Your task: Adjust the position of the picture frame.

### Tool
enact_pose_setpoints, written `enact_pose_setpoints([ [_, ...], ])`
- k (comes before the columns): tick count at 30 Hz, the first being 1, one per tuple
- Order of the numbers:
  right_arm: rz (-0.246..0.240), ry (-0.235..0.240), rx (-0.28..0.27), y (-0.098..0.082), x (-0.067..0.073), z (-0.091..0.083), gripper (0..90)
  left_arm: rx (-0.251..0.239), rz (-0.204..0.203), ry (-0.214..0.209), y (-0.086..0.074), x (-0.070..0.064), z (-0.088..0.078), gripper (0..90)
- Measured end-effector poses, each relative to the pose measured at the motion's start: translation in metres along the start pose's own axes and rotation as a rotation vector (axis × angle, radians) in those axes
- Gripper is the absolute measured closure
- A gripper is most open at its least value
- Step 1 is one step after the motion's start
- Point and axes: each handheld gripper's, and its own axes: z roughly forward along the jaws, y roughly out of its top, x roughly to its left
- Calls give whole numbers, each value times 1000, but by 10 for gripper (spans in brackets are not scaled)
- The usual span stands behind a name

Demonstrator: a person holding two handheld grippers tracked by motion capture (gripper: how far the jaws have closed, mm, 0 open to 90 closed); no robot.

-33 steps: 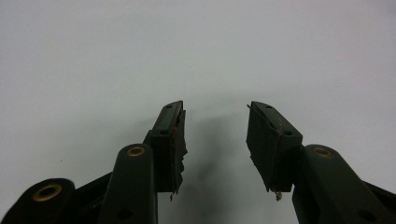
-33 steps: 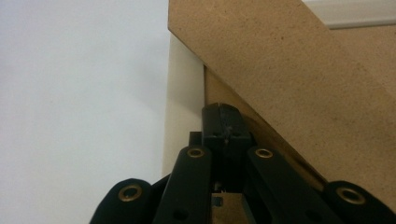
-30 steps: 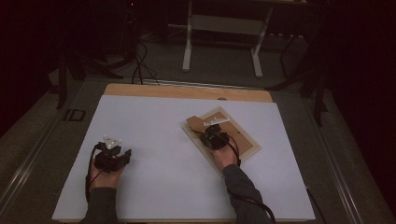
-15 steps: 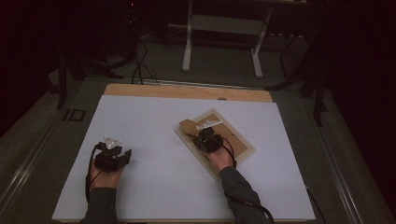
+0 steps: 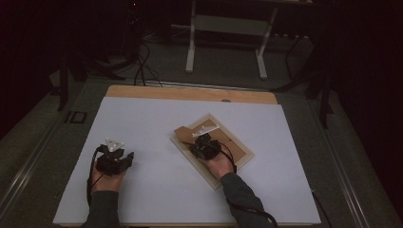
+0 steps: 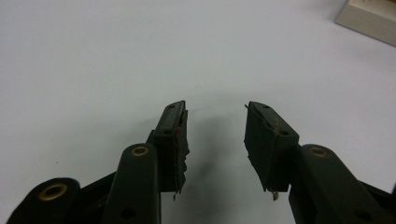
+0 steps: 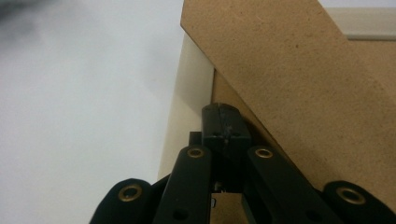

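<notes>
Left gripper (image 5: 124, 158): at the left of the white table (image 5: 157, 190); jaws partly apart, nothing between them, bare surface beneath.
Frame (image 5: 240, 159): pale wooden picture frame lying face down right of centre, long axis running diagonally from far-left to near-right.
Backing board (image 7: 289, 70): brown fibreboard, one corner lifted and skewed over the frame's far-left end.
Right gripper (image 7: 225, 122): jaws pressed together, tips tucked under the board's edge; no grip can be made out.
Writing: none legible.
</notes>
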Motion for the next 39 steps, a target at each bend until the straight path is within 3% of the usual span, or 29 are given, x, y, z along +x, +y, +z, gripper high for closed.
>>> enact_pose_setpoints([
  [14, -94, 50, 27, 0, 25, 1, 900, 0, 5, -1, 0, -1, 1, 599],
  [22, -181, 98, 59, -6, 36, -6, 900, 9, 22, -16, 0, -4, 3, 603],
  [30, -227, 118, 66, -17, 41, -15, 900, 19, 62, -91, 3, -15, 8, 641],
  [37, -275, 128, 71, -24, 48, -22, 900, 12, 52, -179, 4, -17, 13, 698],
  [39, -262, 134, 58, -28, 48, -25, 900, 15, 61, -198, 5, -19, 15, 715],
])
